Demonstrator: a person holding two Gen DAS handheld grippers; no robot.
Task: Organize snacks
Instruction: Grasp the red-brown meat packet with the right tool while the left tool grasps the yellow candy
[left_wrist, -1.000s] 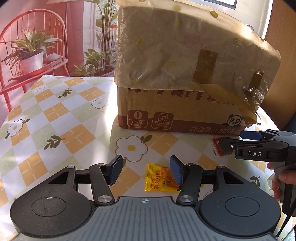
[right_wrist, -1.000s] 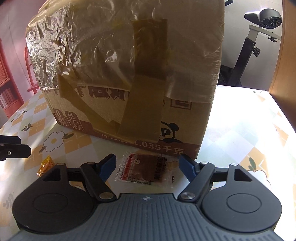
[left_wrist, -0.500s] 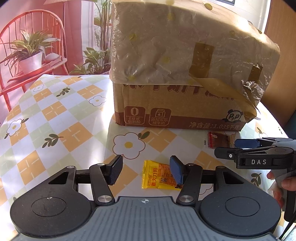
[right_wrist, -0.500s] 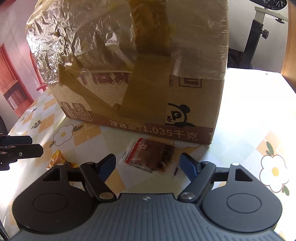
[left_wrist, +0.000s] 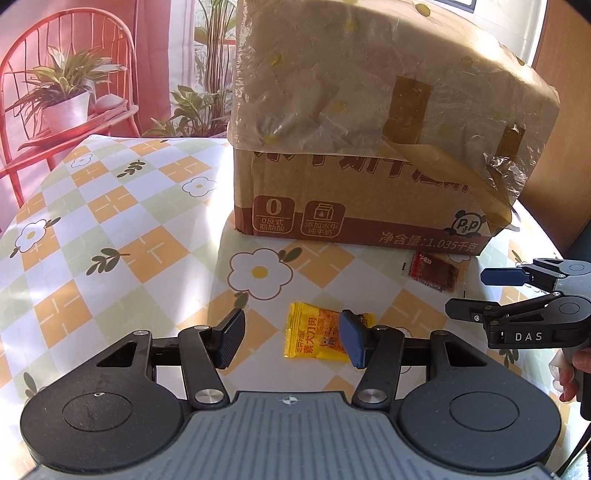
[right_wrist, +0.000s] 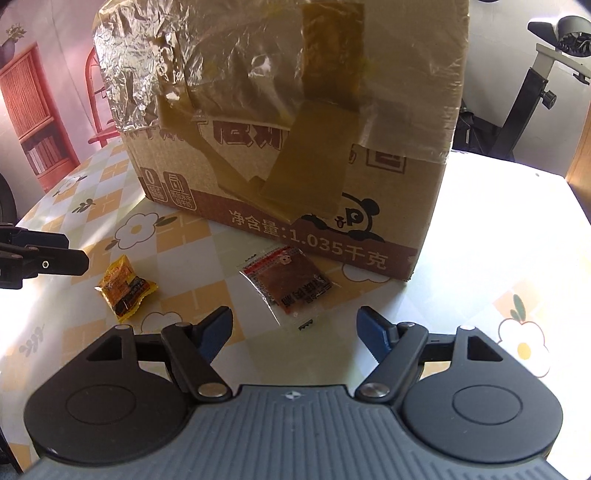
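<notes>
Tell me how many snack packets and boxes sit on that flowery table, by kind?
Yellow snack packet: 1
Clear packet with red-brown snack: 1
Cardboard box: 1
Total: 3

tabletop (left_wrist: 110, 229): we see checked orange, green and white cloth with flower prints
light: hard sun, we get glare on the right side
left wall: pink
furniture: red wire chair (left_wrist: 44, 48) holding a potted plant (left_wrist: 62, 99); red bookshelf (right_wrist: 33, 122)
right: we see an exercise bike (right_wrist: 535, 81) and a wooden panel (left_wrist: 565, 110)
</notes>
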